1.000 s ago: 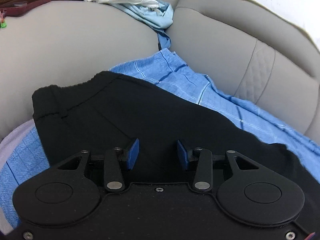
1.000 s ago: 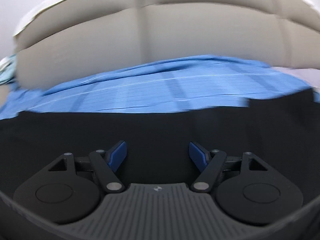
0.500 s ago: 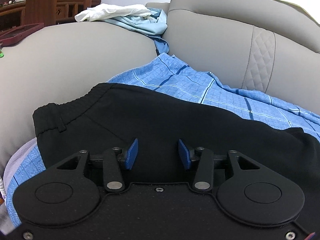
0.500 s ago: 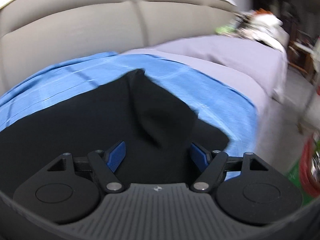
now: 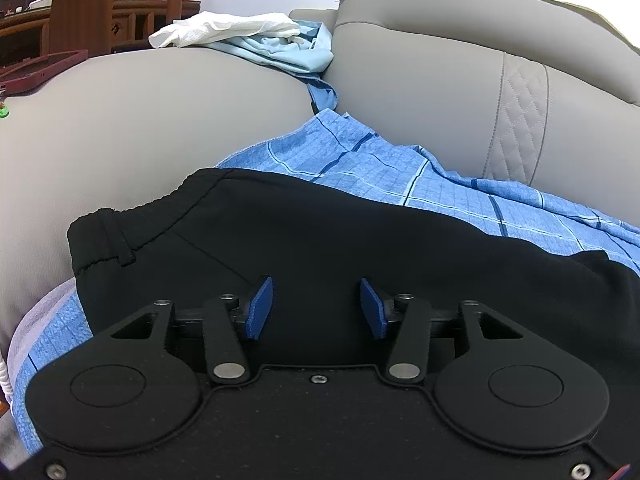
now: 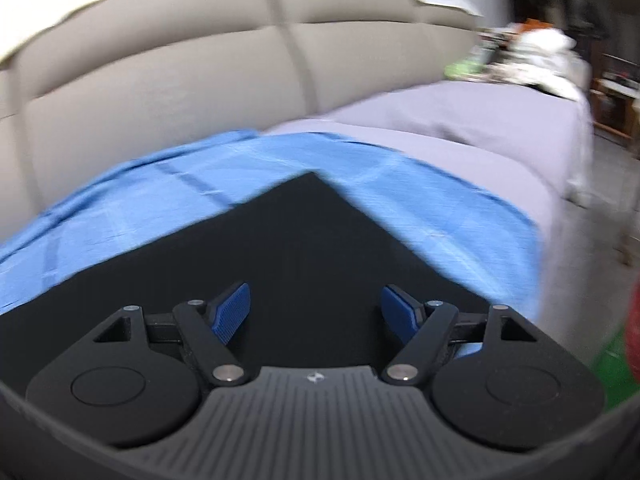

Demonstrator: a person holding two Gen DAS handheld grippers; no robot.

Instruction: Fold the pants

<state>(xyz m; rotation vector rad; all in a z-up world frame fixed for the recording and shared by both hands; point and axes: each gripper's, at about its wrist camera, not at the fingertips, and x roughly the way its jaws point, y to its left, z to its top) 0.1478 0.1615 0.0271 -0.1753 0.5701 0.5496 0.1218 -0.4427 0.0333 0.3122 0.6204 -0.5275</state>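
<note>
- I have the black pants [image 5: 360,240] lying flat on the blue checked cloth [image 5: 400,172] that covers the sofa seat. The elastic waistband [image 5: 132,216] sits at the end of the cloth nearest the sofa armrest [image 5: 140,120], and the other end finishes in a neat corner [image 6: 312,178] further along the cloth.
- From the single straight edge and that one squared corner, I judge the legs are already laid one over the other. The crosswise folds, hem end up toward the waistband, look still to be done.
- My left gripper [image 5: 316,308] hangs over the pants just inside the waistband, jaws apart with nothing between the pads. They have just been opening a little.
- My right gripper [image 6: 316,308] is spread wide over the corner end, holding nothing.
- Compared with a second ago, the right view has swung from the middle of the pants, facing the sofa back [image 6: 160,80], along to the corner end. Half a second ago the cloth there stood in a raised fold; now it lies flat.
- The left view has barely shifted, only levelled slightly.
</note>
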